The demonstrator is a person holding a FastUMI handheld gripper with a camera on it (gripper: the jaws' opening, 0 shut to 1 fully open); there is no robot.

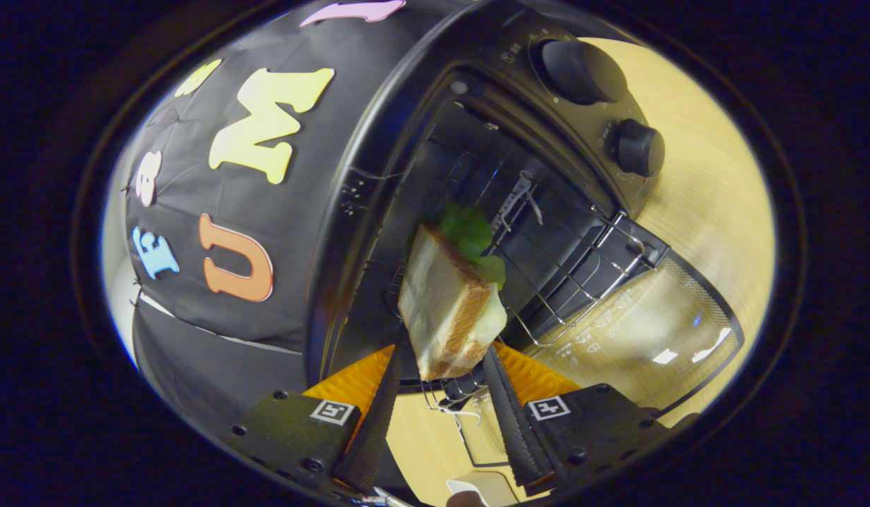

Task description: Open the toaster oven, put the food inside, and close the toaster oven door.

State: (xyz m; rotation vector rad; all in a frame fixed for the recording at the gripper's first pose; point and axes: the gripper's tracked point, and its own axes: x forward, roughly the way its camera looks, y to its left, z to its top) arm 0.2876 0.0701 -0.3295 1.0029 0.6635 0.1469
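Sandwich of pale toasted bread with green lettuce and white filling (449,299) is sitting pinched between your gripper (442,366) fingers, which are pressing on both its flat faces, so it is riding edge-on toward the black toaster oven (477,141). Its glass door (660,331) is lying open toward the wooden table's (716,197) near edge, leaving the wire rack (582,274) just beyond the food.

Toaster oven (378,183): black body, two black knobs (582,70), silver wire rack (575,274). Sandwich (445,303): pale bread with tan-brown crust, green leaf, whitish filling. Table (702,197) light yellow wood grain.
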